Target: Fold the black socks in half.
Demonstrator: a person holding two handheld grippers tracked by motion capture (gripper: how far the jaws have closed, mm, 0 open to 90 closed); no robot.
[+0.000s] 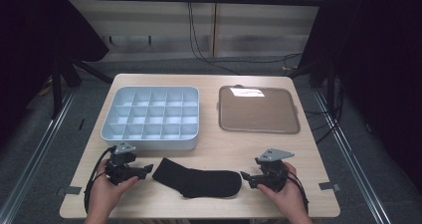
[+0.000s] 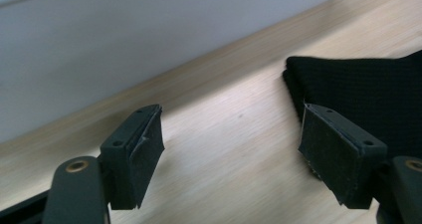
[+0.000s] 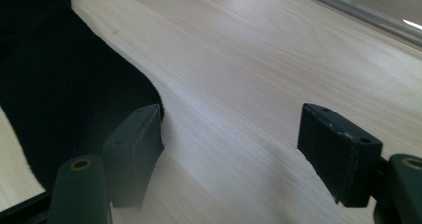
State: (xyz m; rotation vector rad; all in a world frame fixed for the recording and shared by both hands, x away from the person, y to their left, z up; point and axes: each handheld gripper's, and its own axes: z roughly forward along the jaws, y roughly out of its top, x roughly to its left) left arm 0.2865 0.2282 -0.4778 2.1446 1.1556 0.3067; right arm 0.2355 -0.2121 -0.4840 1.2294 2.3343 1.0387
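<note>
Sock, black knitted fabric, flat on pale wooden table between wide-open left gripper and right gripper; likely light, limp; pinch cuff or toe.

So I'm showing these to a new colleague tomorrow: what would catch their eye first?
Most likely the black sock, lying flat at the table's near edge between the left gripper and the right gripper, both open and pointing at its ends. Next, the grey divided box, empty, behind the sock to the left. A shiny tray sits to the box's right.
</note>
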